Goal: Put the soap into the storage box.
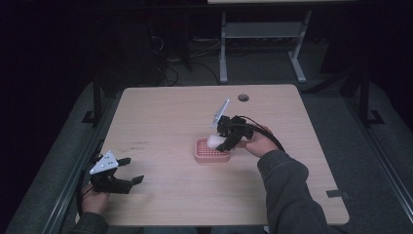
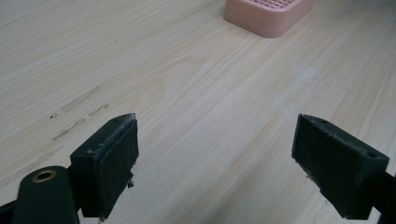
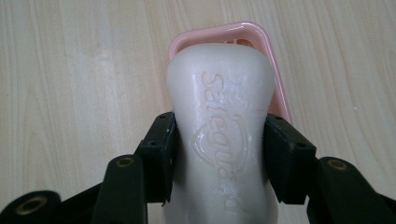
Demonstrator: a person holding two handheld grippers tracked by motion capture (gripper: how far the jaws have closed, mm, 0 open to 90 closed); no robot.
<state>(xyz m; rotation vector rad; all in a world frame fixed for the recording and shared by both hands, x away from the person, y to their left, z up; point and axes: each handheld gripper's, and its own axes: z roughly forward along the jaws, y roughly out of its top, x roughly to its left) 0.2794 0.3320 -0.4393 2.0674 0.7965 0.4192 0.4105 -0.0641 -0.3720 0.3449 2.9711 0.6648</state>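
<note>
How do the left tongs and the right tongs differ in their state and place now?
The right tongs are shut on the white soap bar; the left tongs stand open with nothing between them. The right tongs are over the pink soap dish; the left tongs rest near the table edge, away from it. Both have black jaws.

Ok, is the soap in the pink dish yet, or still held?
Still held. The right gripper has its fingers clamped on both sides of the soap bar, just over the pink soap dish; whether it touches the dish, cannot tell.
</note>
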